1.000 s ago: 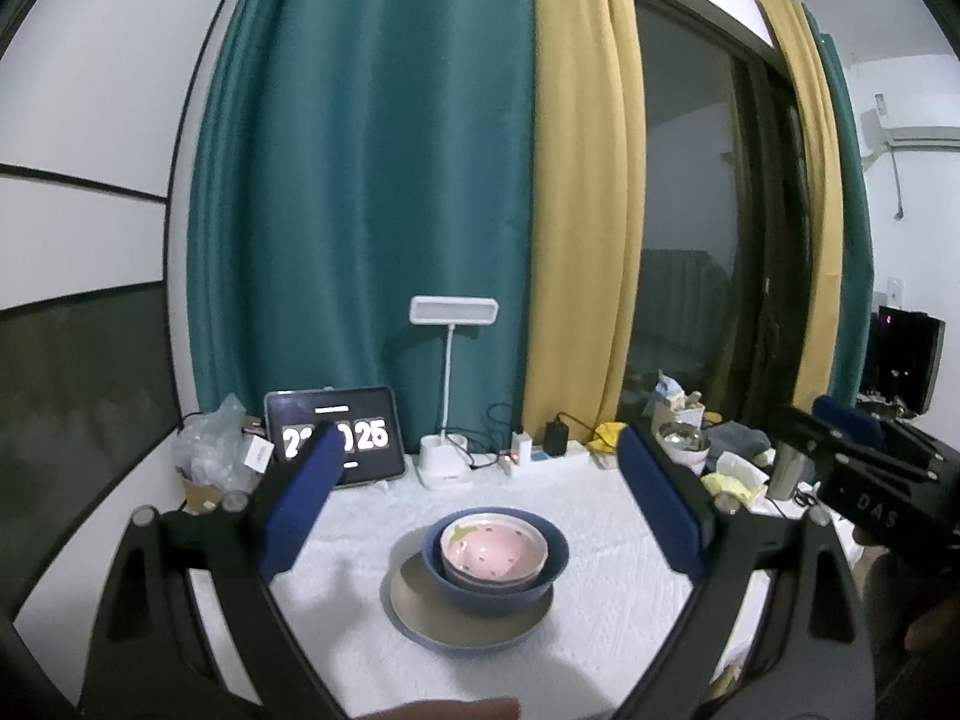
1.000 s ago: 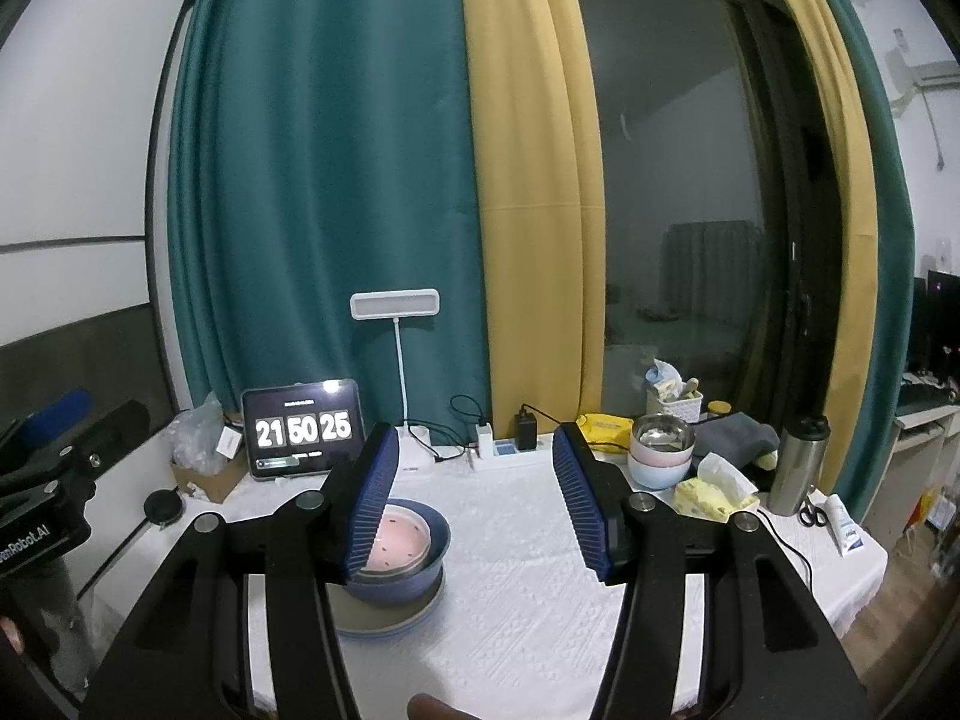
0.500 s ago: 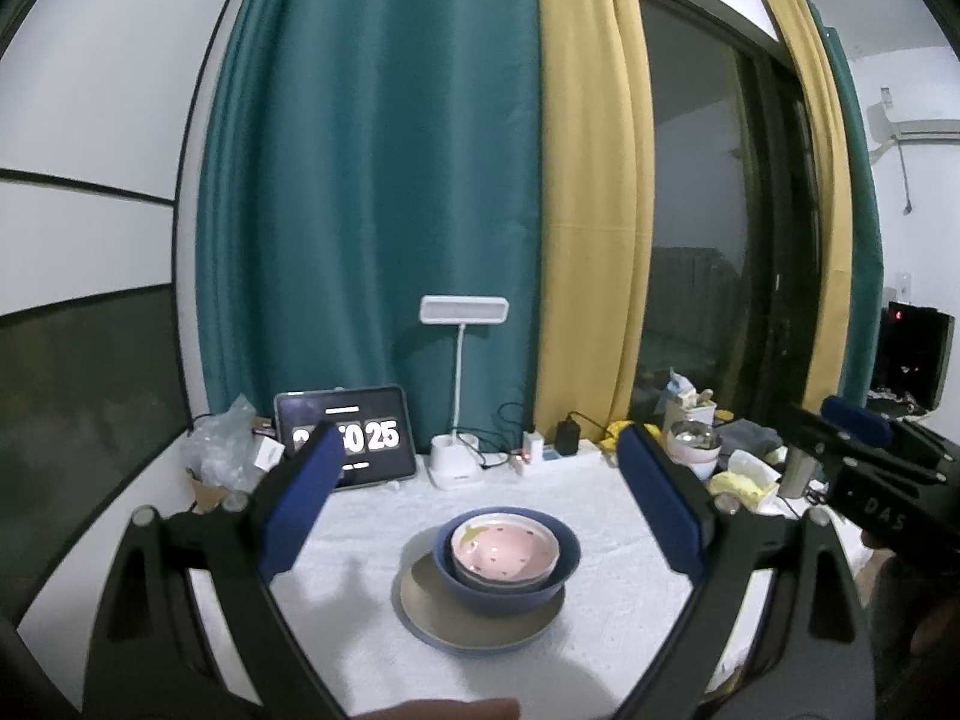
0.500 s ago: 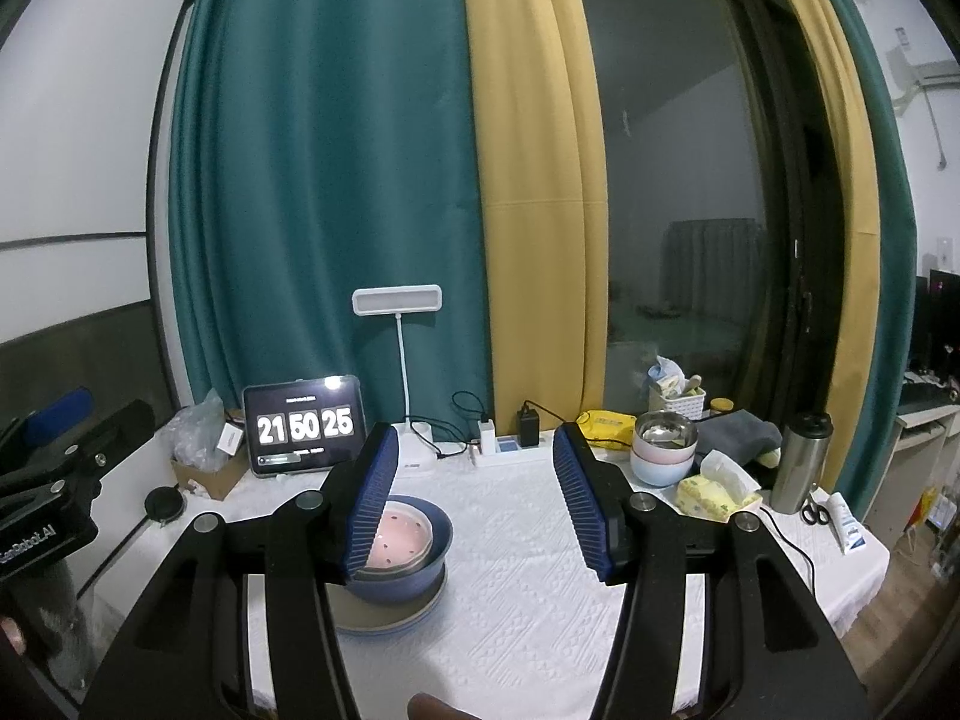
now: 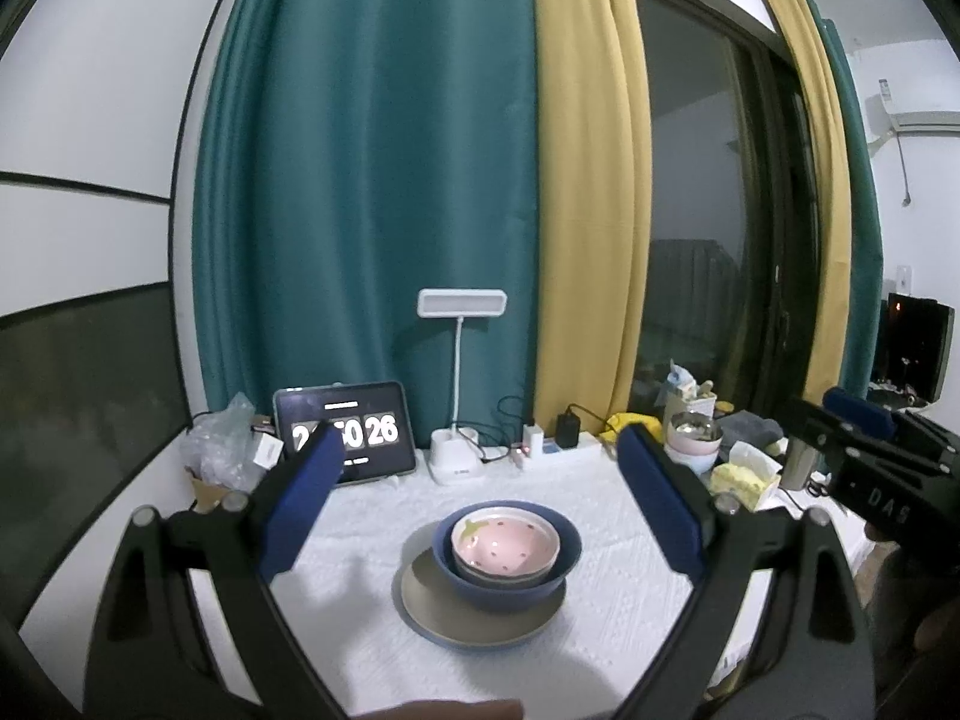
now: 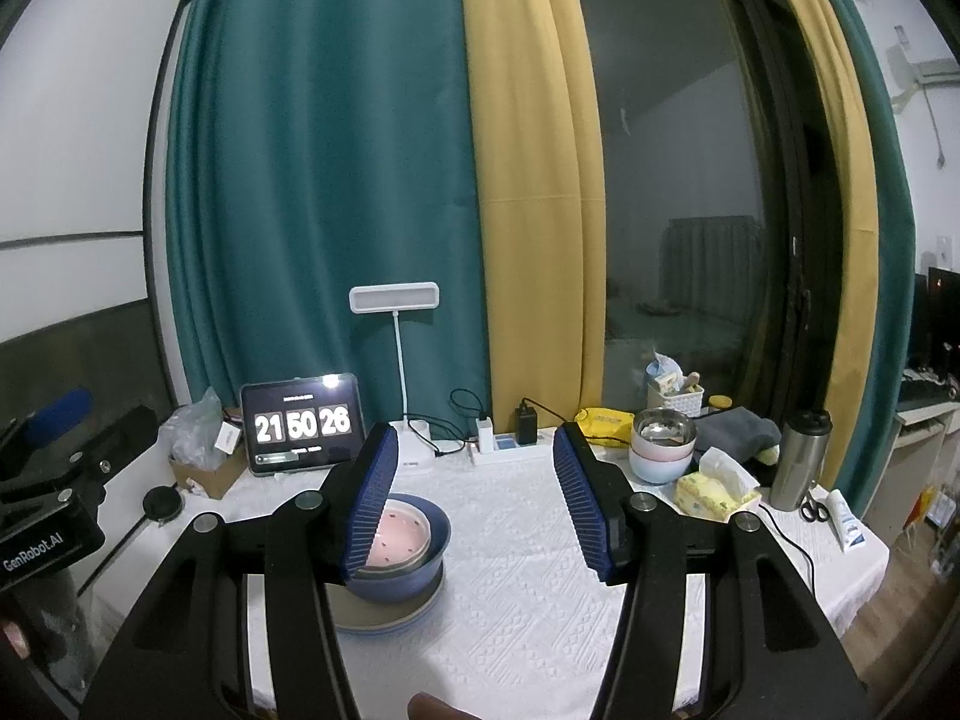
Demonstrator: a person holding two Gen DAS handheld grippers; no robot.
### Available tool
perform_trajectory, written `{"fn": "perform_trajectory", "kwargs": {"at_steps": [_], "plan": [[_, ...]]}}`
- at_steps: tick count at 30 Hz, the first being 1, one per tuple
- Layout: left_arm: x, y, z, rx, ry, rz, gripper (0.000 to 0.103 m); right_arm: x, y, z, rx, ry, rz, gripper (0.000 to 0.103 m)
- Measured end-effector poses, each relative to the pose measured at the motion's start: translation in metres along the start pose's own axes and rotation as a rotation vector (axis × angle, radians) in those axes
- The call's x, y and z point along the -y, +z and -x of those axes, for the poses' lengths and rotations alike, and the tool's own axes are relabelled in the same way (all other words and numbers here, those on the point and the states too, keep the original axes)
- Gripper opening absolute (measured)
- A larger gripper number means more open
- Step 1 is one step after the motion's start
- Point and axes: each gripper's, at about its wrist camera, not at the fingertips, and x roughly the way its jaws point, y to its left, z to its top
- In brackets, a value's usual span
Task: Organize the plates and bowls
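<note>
A pink dotted bowl [image 5: 507,546] sits inside a blue bowl [image 5: 510,585], which stands on a beige plate [image 5: 474,621] on the white tablecloth. My left gripper [image 5: 480,444] is open, held back from the stack and above it, with nothing between its fingers. In the right wrist view the same pink bowl [image 6: 399,534], blue bowl [image 6: 420,570] and plate [image 6: 384,618] lie low and left, partly hidden behind the left finger. My right gripper [image 6: 474,438] is open and empty, to the right of the stack.
Along the table's back stand a tablet clock [image 6: 303,426], a white desk lamp [image 6: 396,300] and a power strip [image 6: 510,453]. At the back right are stacked pastel bowls [image 6: 663,450], tissues [image 6: 717,483] and a steel flask [image 6: 801,459]. A box with a plastic bag [image 6: 201,456] sits at the left.
</note>
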Motion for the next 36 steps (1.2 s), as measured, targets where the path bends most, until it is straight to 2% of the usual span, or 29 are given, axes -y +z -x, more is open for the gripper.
{"fn": "perform_trajectory", "kwargs": {"at_steps": [36], "plan": [[0.0011,-0.0050,-0.0027,-0.008,-0.001,-0.020,0.093,0.0012,0.0009,-0.0010,-0.004,0.001,-0.003,0.057]]}}
